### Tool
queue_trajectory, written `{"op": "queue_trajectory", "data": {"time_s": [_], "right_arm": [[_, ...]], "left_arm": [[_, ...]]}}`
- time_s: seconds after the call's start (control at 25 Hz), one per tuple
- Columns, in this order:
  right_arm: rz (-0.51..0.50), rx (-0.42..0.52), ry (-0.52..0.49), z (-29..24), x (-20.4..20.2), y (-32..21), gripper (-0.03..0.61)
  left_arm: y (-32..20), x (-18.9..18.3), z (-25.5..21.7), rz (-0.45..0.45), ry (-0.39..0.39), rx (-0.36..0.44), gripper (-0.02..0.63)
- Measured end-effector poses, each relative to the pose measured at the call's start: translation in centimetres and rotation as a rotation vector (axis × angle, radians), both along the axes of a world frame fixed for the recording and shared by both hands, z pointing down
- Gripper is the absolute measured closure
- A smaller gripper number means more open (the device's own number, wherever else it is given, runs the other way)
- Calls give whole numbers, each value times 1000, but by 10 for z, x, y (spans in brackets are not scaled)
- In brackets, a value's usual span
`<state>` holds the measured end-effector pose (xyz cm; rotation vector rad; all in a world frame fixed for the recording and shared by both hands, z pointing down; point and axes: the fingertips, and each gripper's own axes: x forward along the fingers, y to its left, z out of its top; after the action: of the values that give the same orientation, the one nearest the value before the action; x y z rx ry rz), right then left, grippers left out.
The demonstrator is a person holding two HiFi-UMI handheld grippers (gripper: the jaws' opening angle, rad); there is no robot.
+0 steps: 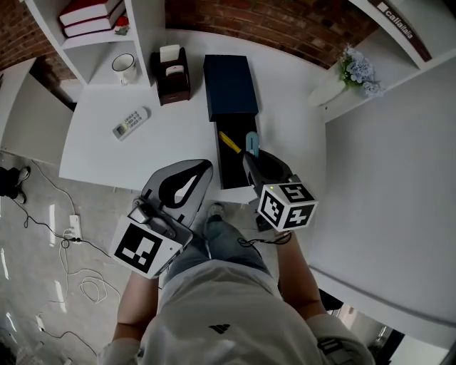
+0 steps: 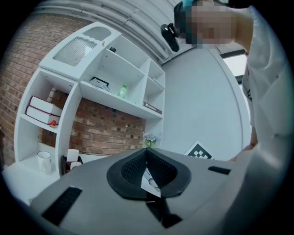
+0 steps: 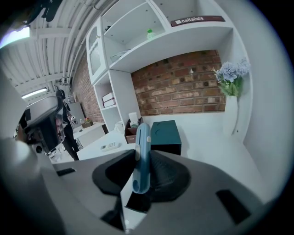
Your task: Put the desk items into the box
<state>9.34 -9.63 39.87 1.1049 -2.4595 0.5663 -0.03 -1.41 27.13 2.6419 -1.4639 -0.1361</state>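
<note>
A dark blue box (image 1: 230, 85) lies on the white desk (image 1: 178, 135), its black drawer (image 1: 229, 167) pulled out toward me with a yellow item (image 1: 229, 142) inside. My right gripper (image 1: 251, 152) hovers over the drawer's right side, shut on a slim light-blue cutter (image 1: 252, 142). In the right gripper view the cutter (image 3: 143, 137) stands upright between the pads, with the box (image 3: 163, 133) beyond it. My left gripper (image 1: 206, 166) hangs at the desk's near edge, left of the drawer. Its jaws meet at the tips (image 2: 147, 151) with nothing between them. A white remote (image 1: 131, 122) lies on the desk at left.
A brown organizer (image 1: 173, 75) and a white mug (image 1: 125, 68) stand at the back left, under a shelf with red books (image 1: 89, 14). Flowers (image 1: 358, 70) sit at the back right beside a white wall. Cables (image 1: 71, 235) trail on the floor.
</note>
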Motion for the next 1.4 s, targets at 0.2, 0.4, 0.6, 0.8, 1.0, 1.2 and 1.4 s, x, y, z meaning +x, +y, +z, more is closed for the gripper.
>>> {"op": "queue_trajectory", "data": {"time_s": [0.2, 0.4, 0.6, 0.8, 1.0, 1.2, 1.4], "right_arm": [[4, -35, 9, 15, 17, -5, 468], [2, -72, 23, 33, 30, -9, 468], [-10, -110, 42, 50, 34, -9, 468], [-26, -147, 62, 66, 34, -6, 468], [-50, -180, 91, 81, 32, -4, 468], [-91, -214, 132, 95, 28, -3, 468], [-130, -248, 174, 106, 25, -1, 468]], "left_arm": [[-14, 23, 6, 31, -4, -33, 603], [-23, 38, 13, 43, -7, -53, 603], [-30, 45, 20, 49, -5, -78, 603], [-35, 47, 26, 50, -5, -94, 603], [-38, 45, 31, 45, -1, -104, 603], [-39, 42, 35, 33, 2, -109, 603], [-39, 39, 38, 27, 3, -127, 603]]}}
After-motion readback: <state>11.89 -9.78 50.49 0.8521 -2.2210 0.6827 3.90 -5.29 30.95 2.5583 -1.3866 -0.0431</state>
